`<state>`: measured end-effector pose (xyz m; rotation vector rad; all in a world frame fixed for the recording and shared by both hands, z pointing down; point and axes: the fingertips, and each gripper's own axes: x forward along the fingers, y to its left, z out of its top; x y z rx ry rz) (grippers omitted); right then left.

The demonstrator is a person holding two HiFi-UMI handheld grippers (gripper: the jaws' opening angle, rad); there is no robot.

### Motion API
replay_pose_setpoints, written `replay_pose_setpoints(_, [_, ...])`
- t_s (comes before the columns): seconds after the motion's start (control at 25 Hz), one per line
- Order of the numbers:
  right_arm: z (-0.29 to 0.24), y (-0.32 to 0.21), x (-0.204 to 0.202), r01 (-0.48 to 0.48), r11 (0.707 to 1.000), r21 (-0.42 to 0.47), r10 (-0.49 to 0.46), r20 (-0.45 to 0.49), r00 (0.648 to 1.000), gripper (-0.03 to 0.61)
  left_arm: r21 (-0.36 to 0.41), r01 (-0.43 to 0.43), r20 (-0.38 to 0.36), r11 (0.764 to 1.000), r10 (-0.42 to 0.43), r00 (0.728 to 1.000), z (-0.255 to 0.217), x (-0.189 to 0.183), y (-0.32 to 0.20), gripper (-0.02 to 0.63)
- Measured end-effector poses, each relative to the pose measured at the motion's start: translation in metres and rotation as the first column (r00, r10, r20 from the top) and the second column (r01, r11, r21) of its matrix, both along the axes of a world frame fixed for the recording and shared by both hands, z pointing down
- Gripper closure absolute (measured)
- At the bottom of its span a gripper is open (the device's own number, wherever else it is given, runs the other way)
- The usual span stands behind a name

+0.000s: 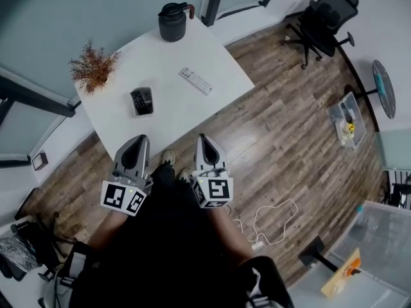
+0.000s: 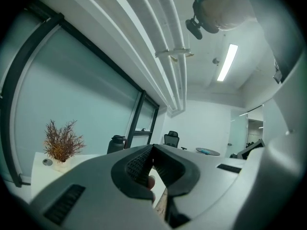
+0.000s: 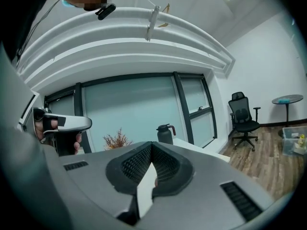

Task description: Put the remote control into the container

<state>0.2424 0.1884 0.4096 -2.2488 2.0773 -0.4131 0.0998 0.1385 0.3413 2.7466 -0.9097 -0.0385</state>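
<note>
While the remote sits on the desk near the container, left claw and right claw hang short of it, both pinched closed and empty. I'd open the right early and grab across the width.

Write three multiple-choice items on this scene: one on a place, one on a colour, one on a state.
1. Where does the remote lie?
A. on the table
B. in the container
C. on the floor

2. What colour is the table?
A. black
B. white
C. green

3. How does the right claw stand?
A. wide open
B. shut on the remote
C. shut, empty

Answers:
1 A: the remote lies flat on the table, apart from the container.
2 B: its top is plain white.
3 C: the jaws meet with nothing between them.
</note>
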Motion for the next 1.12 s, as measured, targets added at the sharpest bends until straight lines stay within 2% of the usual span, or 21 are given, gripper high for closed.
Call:
replay_pose_setpoints(0.24, [0.015, -0.053, 0.017, 0.019, 0.999, -0.035, -0.019, -0.017, 1.000, 0.575, -0.014, -0.016, -0.016, 1.000, 0.016, 1.000, 0.009, 0.024, -0.044, 0.606])
replay_pose_setpoints(0.36, [0.029, -0.086, 0.025, 0.038, 0.996, -0.085, -0.041, -0.031, 0.999, 0.575, -0.039, -0.021, -0.024, 0.999, 0.020, 1.000, 0.014, 0.037, -0.074, 0.606])
replay_pose_setpoints(0.64, [0.074, -0.167, 0.045, 0.135, 0.967, -0.218, -0.149, -0.048, 0.988, 0.571, -0.081, -0.002, -0.021, 0.997, 0.000, 1.000, 0.027, 0.057, -0.144, 0.606])
replay_pose_setpoints(0.72, [0.092, -0.189, 0.054, 0.153, 0.957, -0.247, -0.171, -0.053, 0.984, 0.550, -0.094, 0.001, -0.022, 0.996, -0.003, 1.000, 0.036, 0.062, -0.161, 0.606])
replay_pose_setpoints(0.76, [0.102, -0.199, 0.058, 0.160, 0.951, -0.265, -0.181, -0.057, 0.982, 0.524, -0.102, 0.003, -0.020, 0.995, -0.005, 1.000, 0.041, 0.064, -0.169, 0.606])
replay_pose_setpoints(0.96, [0.143, -0.235, 0.069, 0.195, 0.910, -0.365, -0.236, -0.070, 0.969, 0.478, -0.152, 0.002, -0.010, 0.988, -0.004, 1.000, 0.066, 0.071, -0.191, 0.606])
replay_pose_setpoints(1.12, [0.176, -0.255, 0.070, 0.247, 0.849, -0.467, -0.318, -0.077, 0.945, 0.412, -0.185, -0.003, 0.003, 0.983, 0.004, 1.000, 0.084, 0.077, -0.201, 0.606])
